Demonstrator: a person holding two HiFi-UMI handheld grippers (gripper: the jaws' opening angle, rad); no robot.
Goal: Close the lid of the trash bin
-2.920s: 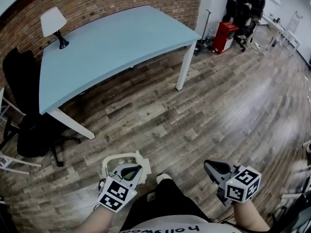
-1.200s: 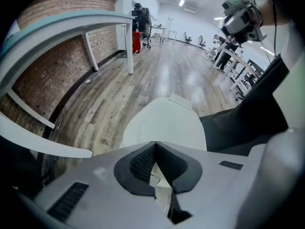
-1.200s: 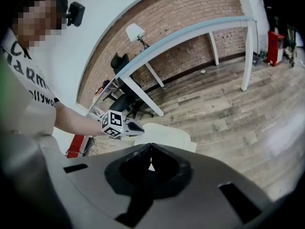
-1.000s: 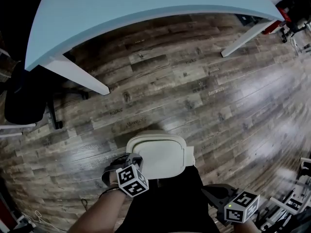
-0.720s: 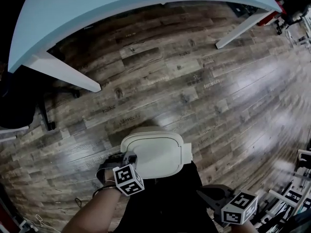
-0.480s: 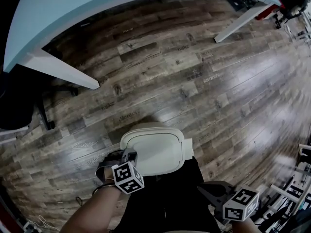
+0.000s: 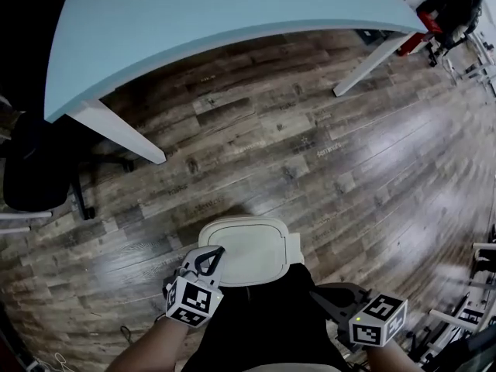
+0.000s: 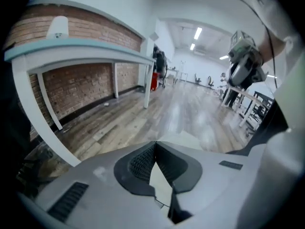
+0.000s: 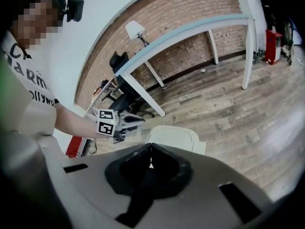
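Note:
The trash bin [image 7: 252, 248] stands on the wooden floor just in front of my legs, its cream lid lying flat and closed. My left gripper [image 7: 216, 251] hovers at the lid's near-left corner with its tips together and nothing between them. The left gripper view shows those tips [image 8: 153, 144] meeting, with the cream lid [image 8: 190, 140] just past them. My right gripper [image 7: 318, 297] is held low on the right, apart from the bin, shut and empty. Its own view looks over the closed tips [image 9: 151, 147] to the lid [image 9: 172, 136] and the left gripper [image 9: 136, 121].
A light blue table [image 7: 194, 14] on white legs [image 7: 116, 130] spans the far side. At the left, partly under it, is a black office chair [image 7: 31, 169]. A red object [image 7: 430, 22] sits at the far right. Wooden floor [image 7: 349, 153] stretches between table and bin.
The lid stood open 2.9 s ago and has been flat since a second ago. My left gripper has drawn back to the lid's near-left corner and turned. The right gripper has hardly moved.

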